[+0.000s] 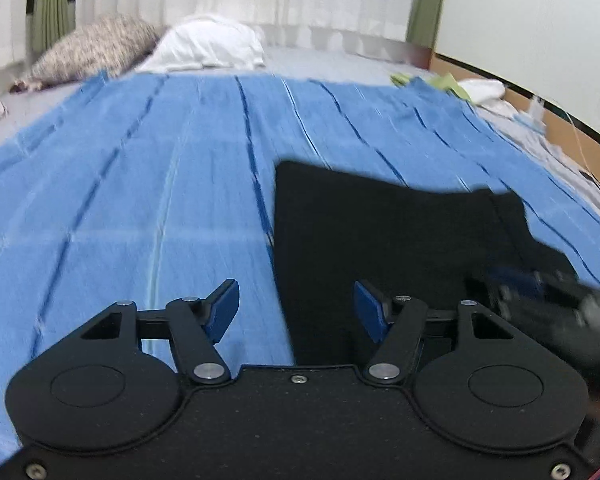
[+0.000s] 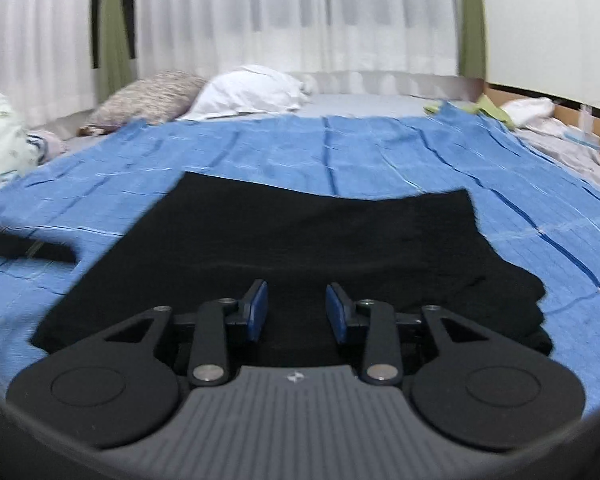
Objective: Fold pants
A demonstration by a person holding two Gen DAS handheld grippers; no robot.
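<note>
Black pants point(image 2: 308, 240) lie flat on a blue striped blanket point(image 1: 140, 184) spread across a bed, folded into a broad dark panel with its far edge toward the pillows. The right gripper point(image 2: 296, 312) hovers low over the near part of the pants, its blue-padded fingers point(image 2: 260, 308) apart with nothing between them. The left gripper point(image 1: 296, 312) hangs at the pants' left edge, one finger over the blanket and the other over the black cloth; its fingers point(image 1: 224, 308) are spread wide and hold nothing. In the left wrist view the right gripper shows as a motion-blurred shape at the right side, over the pants. At the head of the bed a white pillow point(image 2: 252, 92) rests beside a speckled pillow point(image 2: 148, 100), backed by white curtains point(image 2: 300, 16) with green drapes point(image 2: 114, 20) at the sides. Green and white cloths point(image 1: 460, 84) lie bunched near the blanket's far right corner.
</note>
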